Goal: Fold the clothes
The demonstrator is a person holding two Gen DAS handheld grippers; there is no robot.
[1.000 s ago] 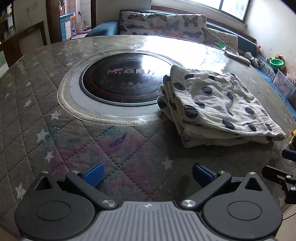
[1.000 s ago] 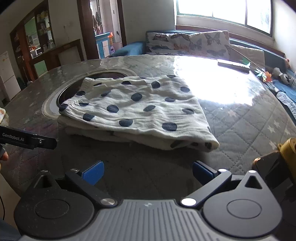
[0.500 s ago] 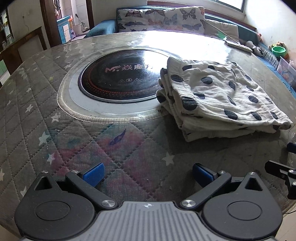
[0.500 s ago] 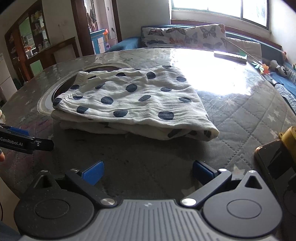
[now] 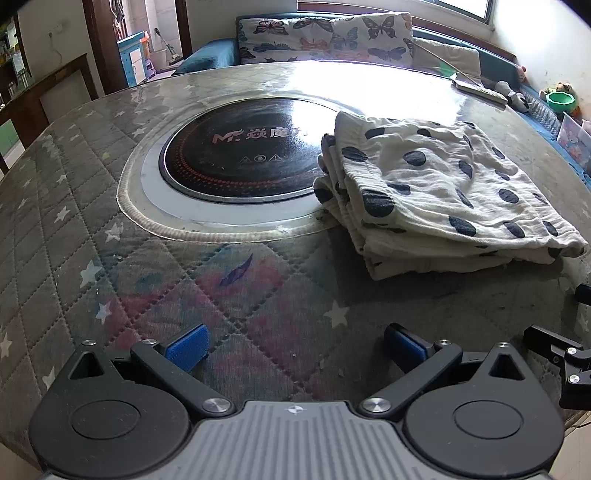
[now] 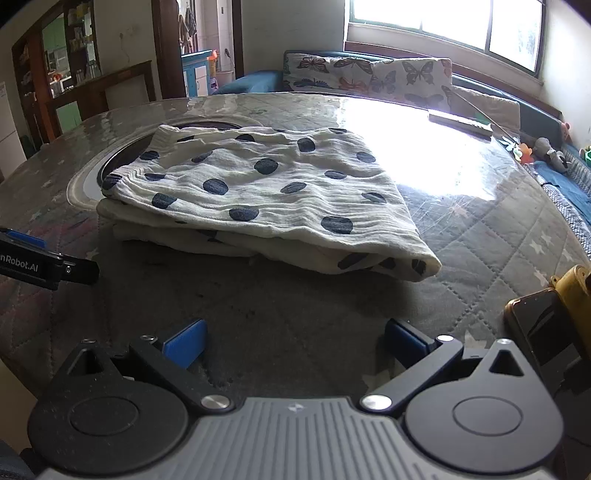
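- One folded polka-dot garment (image 6: 258, 199) on the worktop (image 6: 480, 229).
- One round black cooktop (image 5: 240, 162) set into it.
- Two tongs: left (image 5: 295, 349), right (image 6: 295, 347), each with two blue pads.
- One phone (image 6: 539, 328).
- Two butterfly-print cushions (image 5: 325, 33).

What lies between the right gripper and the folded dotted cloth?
Nothing: in the right wrist view only bare quilted table cover separates the open right gripper from the cloth.

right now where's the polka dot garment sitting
The folded polka dot garment lies on the quilted table cover, right of centre in the left wrist view, its left edge overlapping the round black cooktop. It is ahead of both open grippers, which hold nothing.
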